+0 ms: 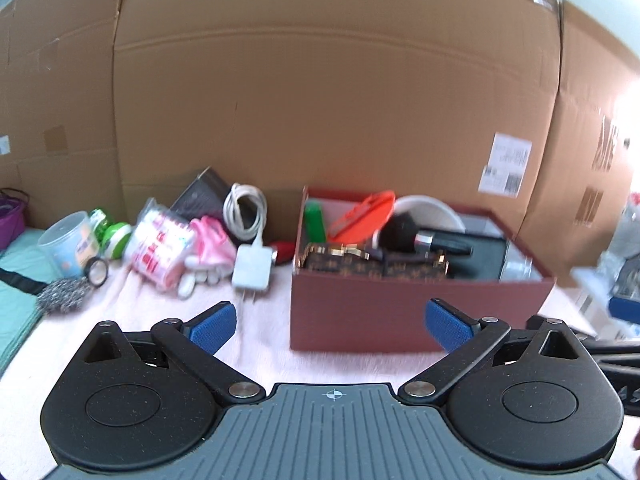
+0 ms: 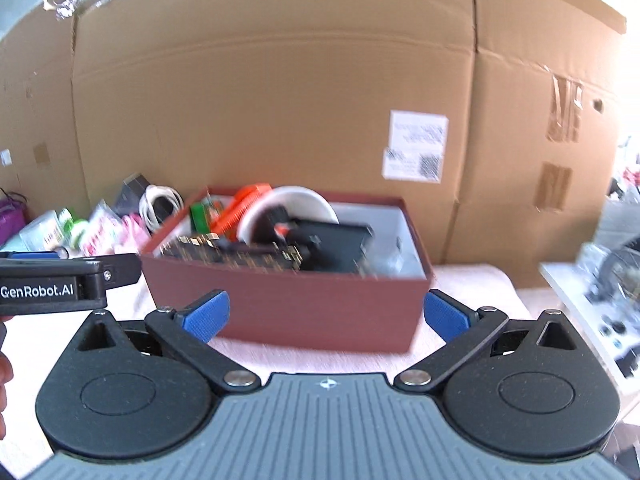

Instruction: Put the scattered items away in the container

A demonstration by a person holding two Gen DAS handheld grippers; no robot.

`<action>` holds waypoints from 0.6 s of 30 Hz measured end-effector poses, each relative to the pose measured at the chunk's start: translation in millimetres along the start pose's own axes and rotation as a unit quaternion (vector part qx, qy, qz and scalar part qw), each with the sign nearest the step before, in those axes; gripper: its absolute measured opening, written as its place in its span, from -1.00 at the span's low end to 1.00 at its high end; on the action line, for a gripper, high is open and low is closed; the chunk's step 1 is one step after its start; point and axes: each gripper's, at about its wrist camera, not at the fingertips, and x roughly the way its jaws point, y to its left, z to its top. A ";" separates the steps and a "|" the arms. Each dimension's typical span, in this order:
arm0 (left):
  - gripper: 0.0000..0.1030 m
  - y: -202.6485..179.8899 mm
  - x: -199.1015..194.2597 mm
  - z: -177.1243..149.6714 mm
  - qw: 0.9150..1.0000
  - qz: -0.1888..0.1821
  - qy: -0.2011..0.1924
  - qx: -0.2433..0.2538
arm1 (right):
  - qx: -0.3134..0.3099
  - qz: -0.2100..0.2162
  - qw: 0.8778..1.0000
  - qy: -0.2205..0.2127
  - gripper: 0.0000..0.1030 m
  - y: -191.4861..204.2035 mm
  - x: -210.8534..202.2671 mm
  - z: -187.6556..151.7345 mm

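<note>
Box (image 1: 360, 312), dark red and open-topped, sits on a pale pink cloth (image 1: 256, 344) in front of a wall of cardboard (image 1: 320, 100). Inside it lie a patterned case (image 1: 372, 266), a green bottle (image 1: 314, 220), an orange comb (image 1: 360, 216), a white bowl (image 1: 432, 208) and a black brush (image 1: 424, 238), crowded together toward its left and middle. Left of the box, still on the cloth, are a white charger (image 1: 253, 268) with its coiled cable (image 1: 244, 208), pink gloves (image 1: 210, 246), a pink-printed packet (image 1: 162, 248), a clear cup (image 1: 70, 242), a roll of tape (image 1: 98, 270) and a steel scourer (image 1: 64, 294).

Left gripper (image 1: 331, 322) hangs low before the box's near left corner, blue pads (image 1: 214, 326) wide apart and holding nothing. Right gripper (image 2: 326, 316) faces the box's front wall, jaws likewise spread and empty; the left tool's side shows at its left edge.
</note>
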 end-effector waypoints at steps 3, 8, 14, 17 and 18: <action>1.00 -5.3 0.6 -8.7 1.000 0.001 0.013 0.006 | 0.006 0.004 1.000 0.010 1.00 -5.1 -1.6 -6.8; 1.00 -6.9 2.0 -14.7 1.000 0.012 0.015 0.013 | 0.005 0.007 1.000 0.013 1.00 -5.8 -1.7 -12.0; 1.00 -5.0 5.7 -12.8 1.000 0.018 0.012 0.006 | 0.010 0.008 1.000 0.018 1.00 -4.8 2.9 -12.3; 1.00 -5.5 9.0 -11.3 1.000 0.019 0.021 0.008 | 0.011 0.008 1.000 0.022 1.00 -3.7 5.9 -13.0; 1.00 -5.8 10.2 -11.1 0.999 0.020 0.025 0.010 | 0.010 0.008 1.000 0.023 1.00 -3.3 6.8 -13.0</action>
